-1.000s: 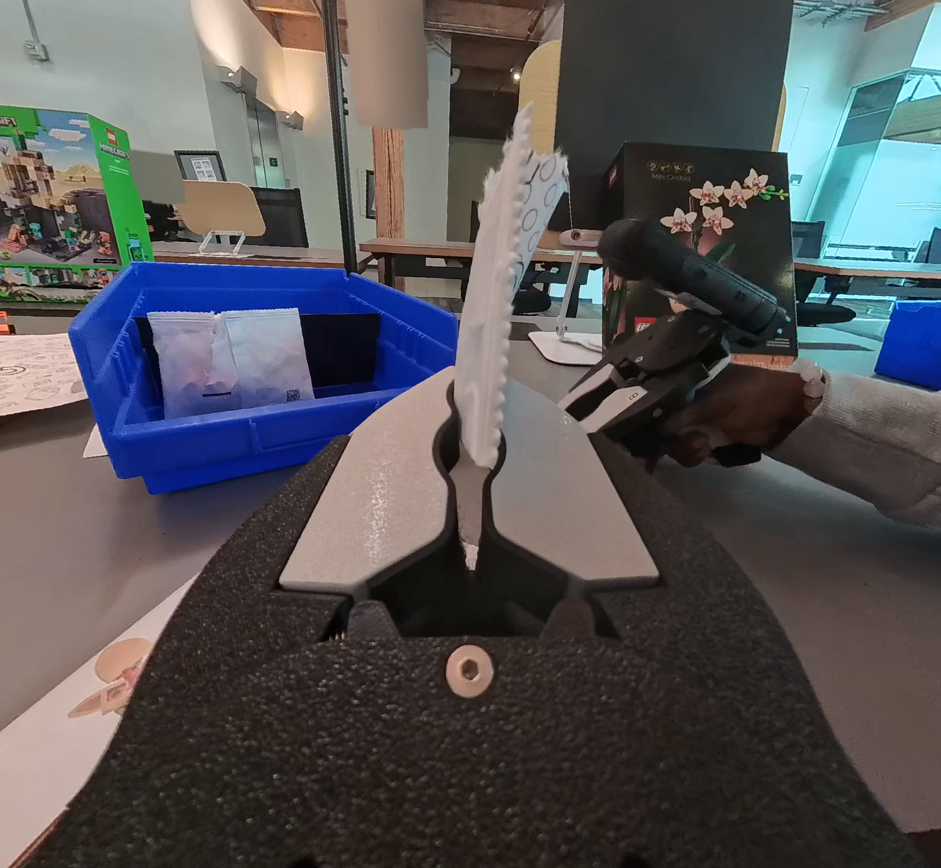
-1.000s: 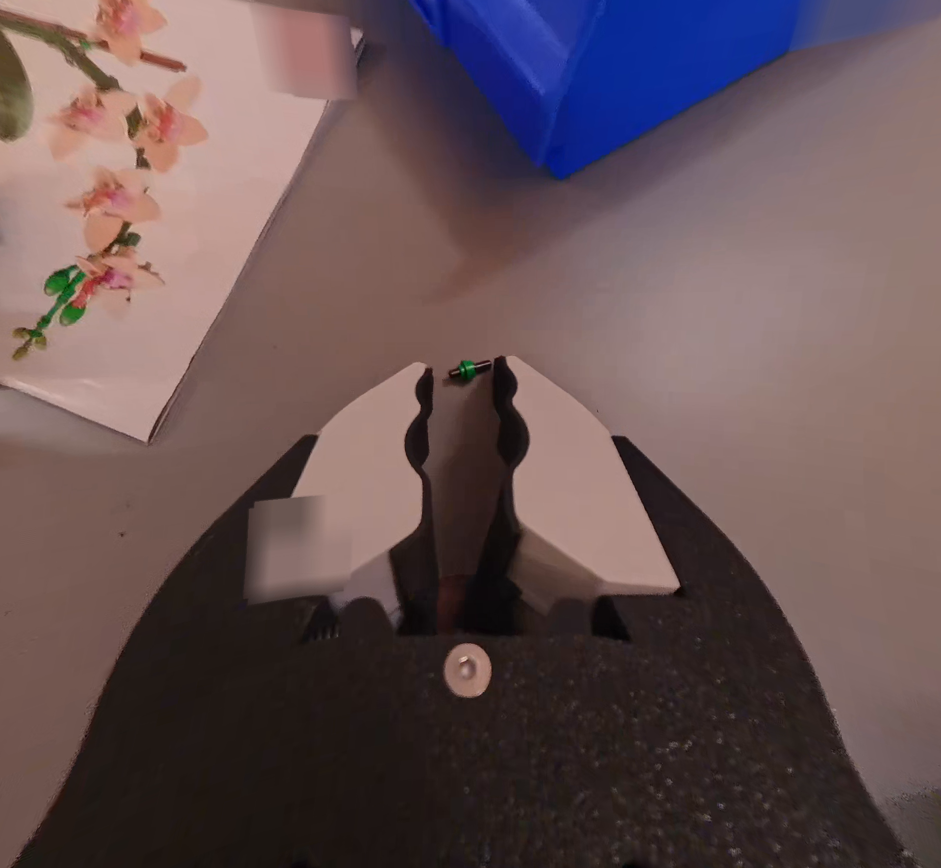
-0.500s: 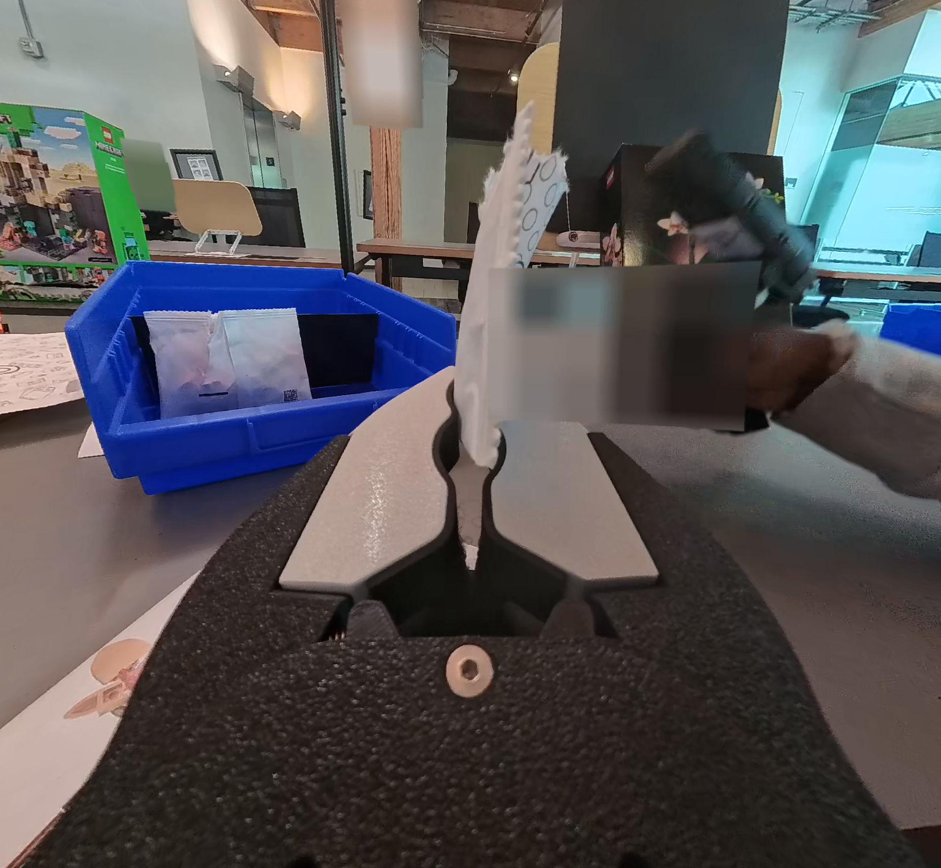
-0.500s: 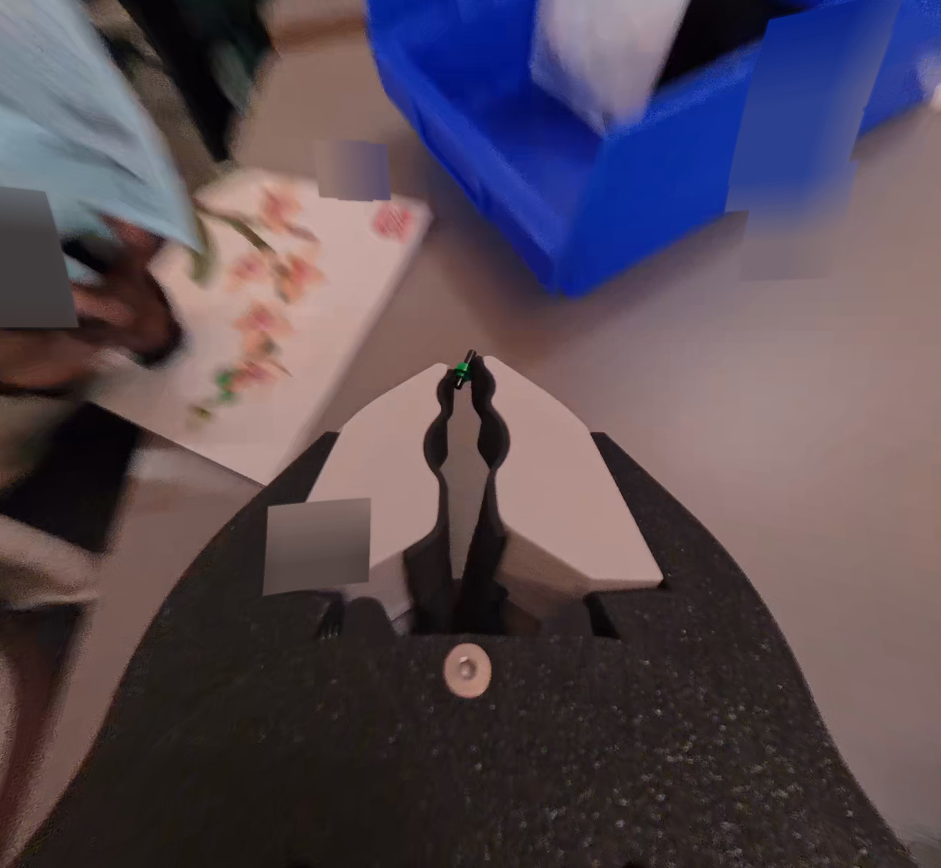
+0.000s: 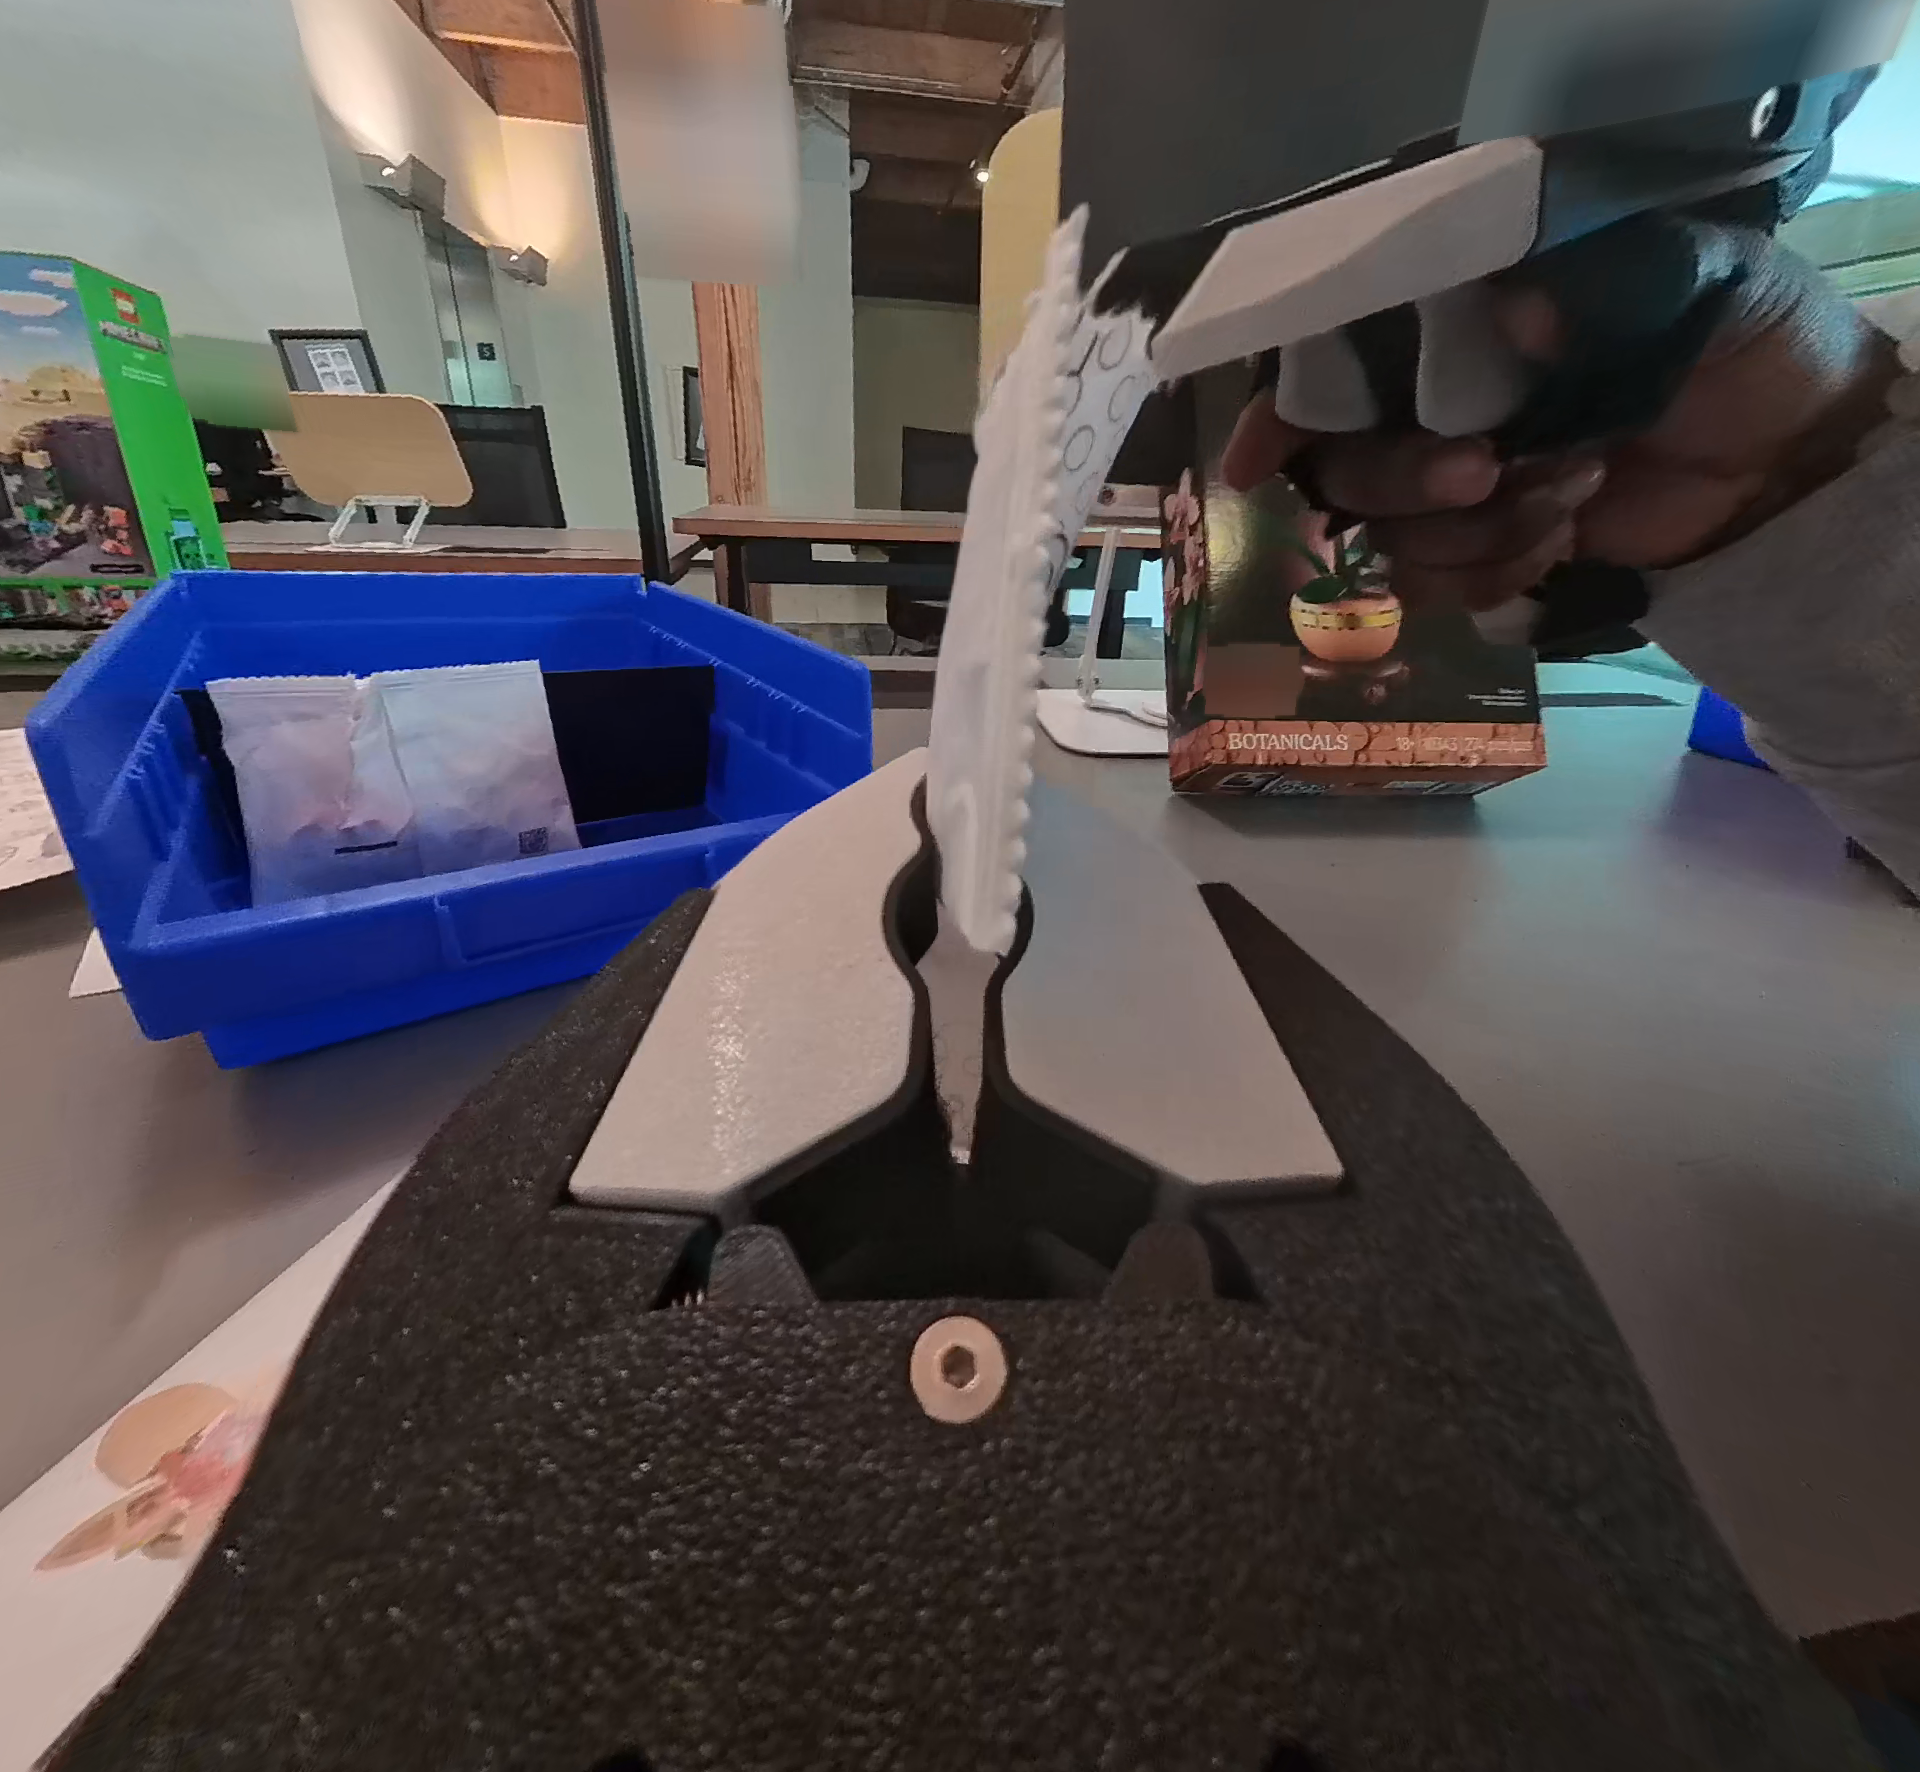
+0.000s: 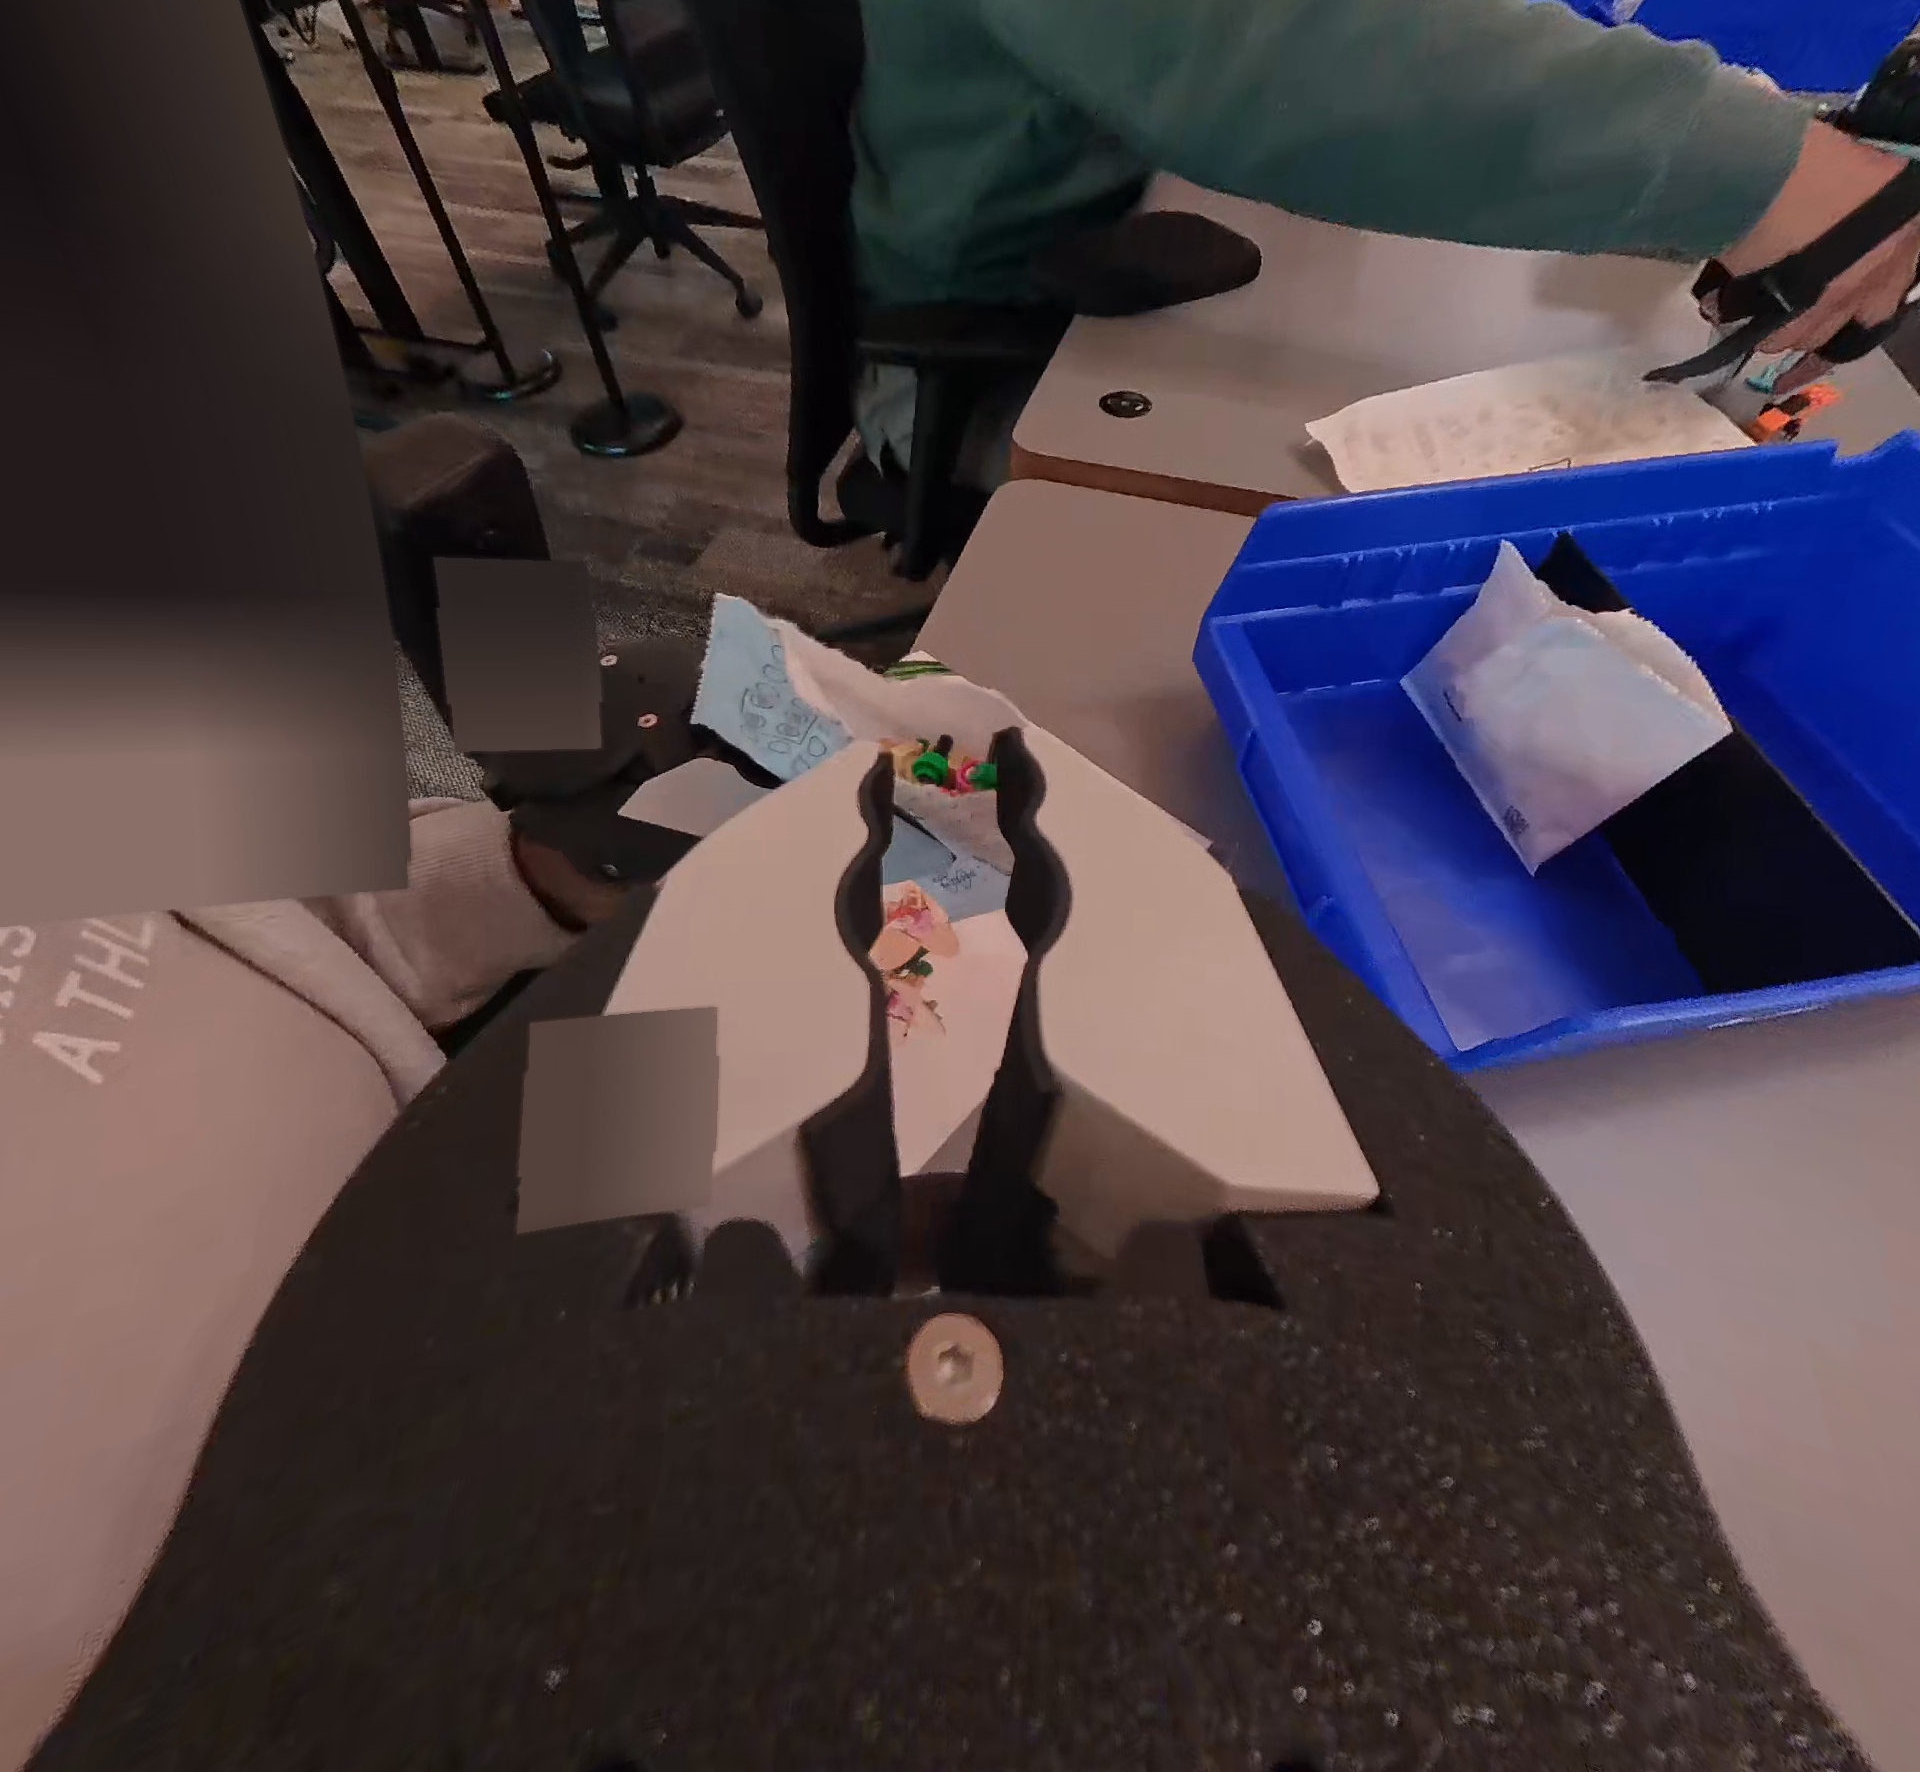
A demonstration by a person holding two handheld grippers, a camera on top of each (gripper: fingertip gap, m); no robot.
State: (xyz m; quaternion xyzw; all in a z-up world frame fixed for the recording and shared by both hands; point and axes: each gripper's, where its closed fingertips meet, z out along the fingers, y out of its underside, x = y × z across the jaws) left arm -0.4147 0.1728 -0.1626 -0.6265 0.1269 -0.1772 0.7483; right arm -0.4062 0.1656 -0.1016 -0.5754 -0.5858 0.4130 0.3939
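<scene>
Left claw (image 5: 966, 891) pressed shut on a white bag (image 5: 987, 642), right claw (image 6: 940, 766) spread over the bag's open mouth.

From the left wrist view, the bag is held upright by its lower edge, and its top is met by the right claw (image 5: 1132, 320) from above; a sideways nudge could likely bend the thin bag over. A blue bin (image 5: 436, 766) holding two white packets (image 5: 395, 766) and a flower-printed box (image 5: 1351, 642) are seen on the grey table (image 5: 1558, 995). From the right wrist view, small green and pink pieces (image 6: 940, 772) are seen in the bag (image 6: 914, 714) between the parted tips, apparently ungripped; with a tilt they could probably be spilled. Another person's green sleeve (image 6: 1247, 39) is seen beyond the bin (image 6: 1558, 891).
</scene>
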